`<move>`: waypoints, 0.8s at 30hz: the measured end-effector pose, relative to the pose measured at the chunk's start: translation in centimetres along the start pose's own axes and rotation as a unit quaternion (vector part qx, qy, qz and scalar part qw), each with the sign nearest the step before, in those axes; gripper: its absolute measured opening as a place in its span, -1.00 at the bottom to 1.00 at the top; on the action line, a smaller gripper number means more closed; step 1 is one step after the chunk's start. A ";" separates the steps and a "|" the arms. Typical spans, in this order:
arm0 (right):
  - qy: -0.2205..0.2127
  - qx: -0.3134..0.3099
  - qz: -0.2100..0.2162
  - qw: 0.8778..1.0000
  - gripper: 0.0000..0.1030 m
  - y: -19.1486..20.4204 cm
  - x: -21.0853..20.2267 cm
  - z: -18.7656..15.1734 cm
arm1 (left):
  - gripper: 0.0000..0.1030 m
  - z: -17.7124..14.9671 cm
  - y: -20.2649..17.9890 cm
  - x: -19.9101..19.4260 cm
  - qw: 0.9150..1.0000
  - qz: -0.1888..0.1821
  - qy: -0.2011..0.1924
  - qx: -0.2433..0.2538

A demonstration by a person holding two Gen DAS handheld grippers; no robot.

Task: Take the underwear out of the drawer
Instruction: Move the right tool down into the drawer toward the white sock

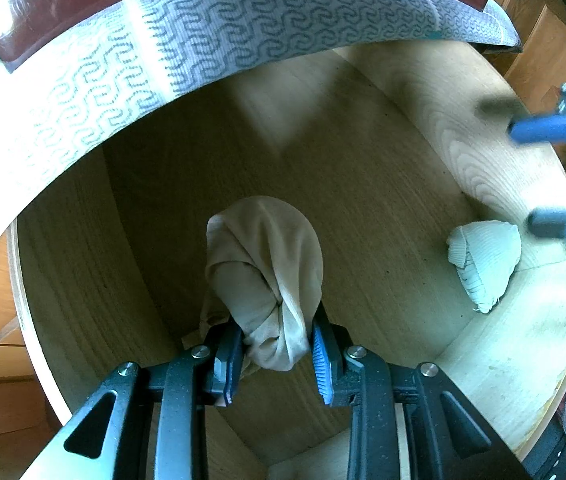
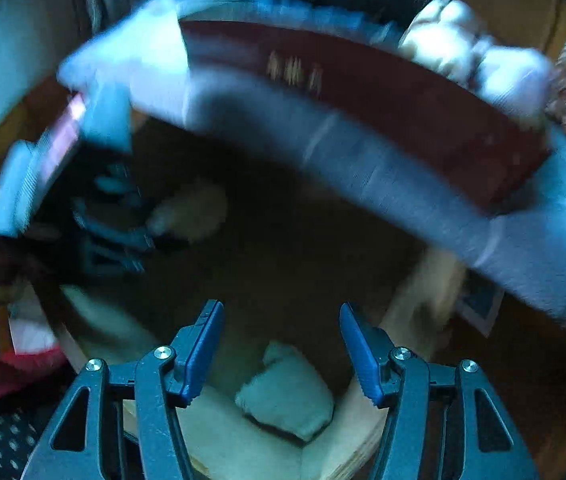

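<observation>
Beige fabric, a knotted bundle of underwear [image 1: 263,280], is seen clamped between the blue pads of the left gripper [image 1: 277,354], whose jaws are closed narrowly on its lower end. The bundle is held over the pale wooden floor of the open drawer [image 1: 363,208]. A patterned grey-blue cloth [image 1: 143,60] is draped over the dark red furniture edge [image 1: 43,12] above the drawer. Further right, a second piece, a ribbed pale-green folded underwear [image 1: 483,260], is seen lying in the drawer's corner, against the light wood side wall. At the right edge of the left wrist view the right gripper [image 1: 555,176] is seen blurred, just beside that piece. In the right wrist view, which is heavily smeared, the right gripper's jaws are held well apart with nothing pressed between them, and the pale-green piece [image 2: 287,392] is seen below the gap, untouched as far as can be told.
</observation>
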State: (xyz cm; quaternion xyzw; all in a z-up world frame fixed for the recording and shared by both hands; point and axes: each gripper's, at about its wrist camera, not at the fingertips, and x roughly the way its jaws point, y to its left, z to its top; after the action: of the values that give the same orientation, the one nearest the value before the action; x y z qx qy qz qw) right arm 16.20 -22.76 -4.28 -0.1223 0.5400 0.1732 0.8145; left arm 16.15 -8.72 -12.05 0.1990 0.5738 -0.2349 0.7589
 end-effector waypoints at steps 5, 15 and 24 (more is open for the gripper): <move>0.103 -0.081 -0.015 0.991 0.19 1.6 3.5 -0.3 | -0.44 0.1 -0.1 0.2 1.000 0.001 0.000 0.000; 0.227 -0.149 -0.049 0.961 0.38 3.3 7.6 0.0 | -0.44 0.1 -0.2 0.4 1.000 -0.002 -0.001 0.000; 0.288 -0.173 -0.090 0.938 0.35 5.4 10.2 0.5 | -0.44 0.2 -0.3 0.6 1.000 -0.002 -0.001 0.000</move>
State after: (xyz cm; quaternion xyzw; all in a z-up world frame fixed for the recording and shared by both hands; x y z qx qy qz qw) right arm 18.04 -16.11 -13.54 -0.3536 0.6997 0.1474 0.6030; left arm 16.25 -9.12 -12.56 0.1978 0.5737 -0.2367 0.7588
